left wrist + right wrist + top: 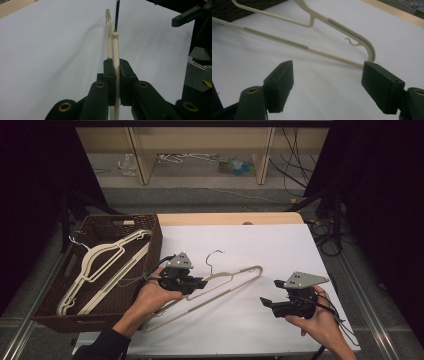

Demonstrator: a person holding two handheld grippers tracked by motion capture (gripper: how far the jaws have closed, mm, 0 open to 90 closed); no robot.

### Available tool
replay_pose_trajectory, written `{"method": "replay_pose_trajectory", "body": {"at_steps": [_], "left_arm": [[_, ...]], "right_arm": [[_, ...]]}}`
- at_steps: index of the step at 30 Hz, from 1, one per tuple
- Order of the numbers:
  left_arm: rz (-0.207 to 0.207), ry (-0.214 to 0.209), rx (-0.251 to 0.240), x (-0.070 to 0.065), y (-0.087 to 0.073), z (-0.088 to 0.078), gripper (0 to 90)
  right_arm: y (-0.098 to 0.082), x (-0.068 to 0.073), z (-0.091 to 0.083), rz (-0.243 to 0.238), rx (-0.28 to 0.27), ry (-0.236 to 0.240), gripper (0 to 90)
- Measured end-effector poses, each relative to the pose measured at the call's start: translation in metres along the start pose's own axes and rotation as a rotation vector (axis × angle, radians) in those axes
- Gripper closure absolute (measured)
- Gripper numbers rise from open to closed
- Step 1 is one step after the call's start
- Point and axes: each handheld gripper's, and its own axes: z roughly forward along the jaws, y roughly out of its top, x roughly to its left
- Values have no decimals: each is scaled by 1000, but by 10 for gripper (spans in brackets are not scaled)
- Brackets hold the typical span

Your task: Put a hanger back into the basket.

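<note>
The cream hanger [220,287] is clamped near its neck by the left tool [200,283], just right of the brown basket [150,227], with its far end resting on the white surface [280,245]; the right tool [266,303] is held open and empty, right of the hanger and apart from it. The step in hand is judged to be lifting the hanger toward the basket, where other hangers [100,265] are stacked. A raised, leftward carry over the basket wall is called for next.

Matt cream plastic hanger [227,282], dark woven basket [150,227]
</note>
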Motion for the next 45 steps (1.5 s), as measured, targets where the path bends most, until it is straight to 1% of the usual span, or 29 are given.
{"method": "replay_pose_trajectory", "body": {"at_steps": [2,3,6,7,10,11,13,14,15,16,17,19,22,23,25,26,28,29,30,31,32,33,35,38,40,42,43,44,45], "left_arm": [[-7,0,-9,1,1,-3,858],[0,3,-10,2,2,-5,858],[-31,-10,-40,3,3,-11,859],[-37,-7,-49,3,4,-14,858],[-49,0,-87,4,8,-26,858],[-55,8,-99,3,10,-31,858],[-70,9,-137,4,12,-42,858],[-80,5,-156,4,13,-48,858],[-92,1,-181,4,14,-55,858],[-97,7,-193,4,15,-60,858],[-107,2,-206,4,16,-67,858],[-122,2,-247,4,17,-81,858],[-145,11,-302,7,18,-103,858],[-145,22,-315,8,19,-113,858],[-139,46,-327,10,20,-126,858],[-134,59,-335,13,21,-135,858],[-148,79,-347,18,22,-147,858],[-142,94,-348,21,22,-154,858],[-154,108,-358,24,21,-162,858],[-142,125,-354,28,21,-168,858],[-139,143,-349,30,20,-172,858],[-142,166,-348,35,19,-179,858],[-158,198,-346,45,14,-190,858],[-180,235,-340,57,6,-202,858],[-183,266,-328,67,0,-209,858],[-190,278,-325,76,-7,-215,858],[-195,282,-326,78,-9,-217,858],[-192,284,-326,83,-13,-219,858],[-187,297,-324,87,-16,-220,858]], "right_arm": [[-1,0,1,-14,-3,5,273],[-1,0,1,-16,-3,4,273],[-2,1,0,-12,2,-2,273],[-2,0,0,-17,-1,-3,273],[-4,1,-1,-11,0,-1,273],[-5,2,-1,-8,4,-3,273],[-7,3,-1,-8,6,-2,273],[-8,3,0,-16,-2,-1,273],[-9,4,0,-11,1,0,272],[-10,5,0,-8,-4,-1,270],[-11,6,0,-8,-10,-7,267],[-12,7,0,-3,-10,-2,265],[-14,7,1,-15,-8,0,265],[-15,8,1,-10,-4,1,265],[-16,8,1,-2,1,5,265],[-16,8,1,-14,-2,-1,265],[-17,7,1,-5,7,0,265],[-17,8,1,-1,8,-4,265],[-17,7,1,-1,7,-5,265],[-17,7,1,-3,5,-5,265],[-17,7,0,2,10,-5,265],[-18,7,0,-4,9,-4,265],[-19,6,0,-3,8,-3,265],[-20,7,0,11,22,0,265],[-21,6,1,8,26,0,266],[-21,6,2,-2,21,1,266],[-21,7,2,1,23,1,266],[-21,7,2,0,23,1,266],[-21,7,2,2,23,2,266]]}}
